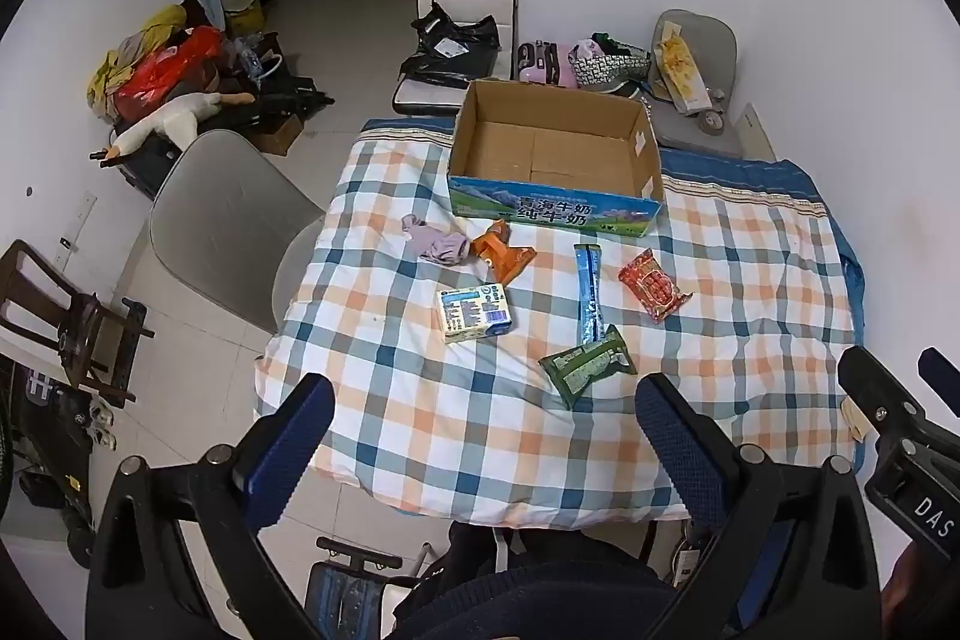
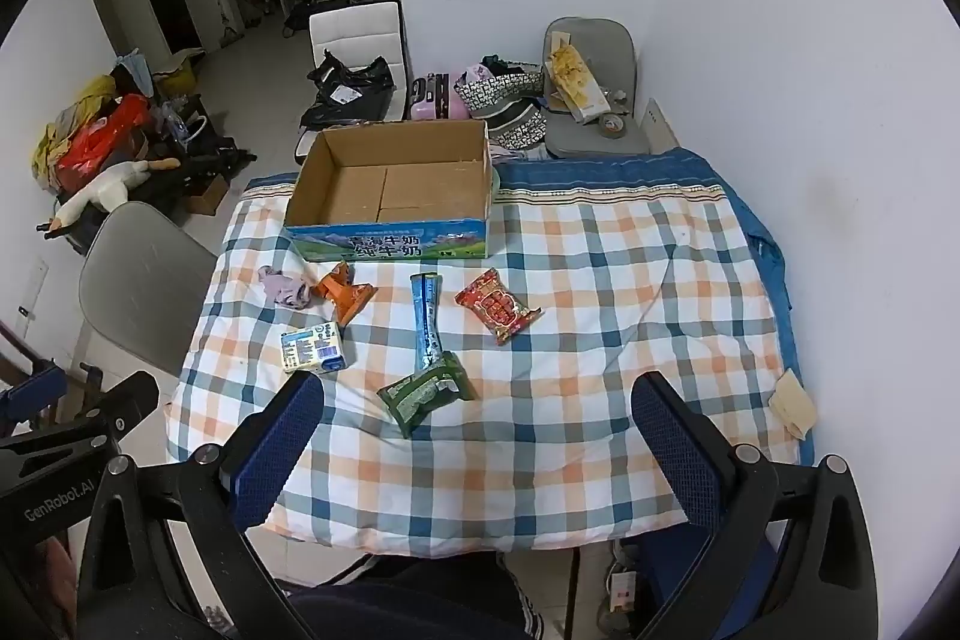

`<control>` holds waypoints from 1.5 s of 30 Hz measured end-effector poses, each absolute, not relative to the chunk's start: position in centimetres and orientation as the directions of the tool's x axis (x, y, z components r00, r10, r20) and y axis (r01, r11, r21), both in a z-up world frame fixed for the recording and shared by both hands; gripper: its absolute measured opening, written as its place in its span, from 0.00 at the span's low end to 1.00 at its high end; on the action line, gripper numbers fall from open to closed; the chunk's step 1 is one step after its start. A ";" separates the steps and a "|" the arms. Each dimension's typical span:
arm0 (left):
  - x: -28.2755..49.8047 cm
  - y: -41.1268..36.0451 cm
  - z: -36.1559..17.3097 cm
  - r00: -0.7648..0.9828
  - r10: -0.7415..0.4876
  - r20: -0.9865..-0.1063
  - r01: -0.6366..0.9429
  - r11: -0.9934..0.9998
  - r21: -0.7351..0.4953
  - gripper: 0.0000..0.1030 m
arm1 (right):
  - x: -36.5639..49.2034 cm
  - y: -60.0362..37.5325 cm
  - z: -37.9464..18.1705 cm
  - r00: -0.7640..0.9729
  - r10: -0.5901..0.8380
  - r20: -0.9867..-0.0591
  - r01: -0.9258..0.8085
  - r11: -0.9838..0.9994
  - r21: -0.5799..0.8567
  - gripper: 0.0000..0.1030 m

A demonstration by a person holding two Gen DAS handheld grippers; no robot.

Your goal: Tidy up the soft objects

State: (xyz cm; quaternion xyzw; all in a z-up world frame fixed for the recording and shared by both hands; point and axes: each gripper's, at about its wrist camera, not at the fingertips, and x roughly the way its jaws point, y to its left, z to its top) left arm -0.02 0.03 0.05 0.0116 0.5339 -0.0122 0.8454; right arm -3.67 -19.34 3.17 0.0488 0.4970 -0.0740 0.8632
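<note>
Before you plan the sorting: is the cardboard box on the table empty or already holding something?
Empty. The cardboard box is open-topped, and both views show only its bare brown floor.

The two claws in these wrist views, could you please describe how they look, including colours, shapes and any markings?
Both match: the left claw and the right claw each have two flat fingers with blue, dimpled pads on black angular arms with silver bolts. The left claw's body reads "GenRobot.AI" in white in the right wrist view; the right claw's shows a white "DAS" label in the left wrist view. No cables show.

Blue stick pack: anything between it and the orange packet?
No, only bare checked cloth between the blue stick pack and the orange packet; both wrist views show it.
</note>
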 end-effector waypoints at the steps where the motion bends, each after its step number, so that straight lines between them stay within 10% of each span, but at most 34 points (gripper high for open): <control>1: 0.0 0.0 0.1 0.431 -0.008 -0.902 0.033 0.999 0.007 1.00 | -3.7 -19.3 3.2 0.498 -0.080 -0.863 0.176 0.984 0.011 1.00; 45: -0.3 -1.1 2.9 0.501 -0.026 -0.865 0.055 0.998 0.002 1.00 | -5.2 -19.9 5.5 0.544 -0.104 -0.832 0.193 0.981 0.003 1.00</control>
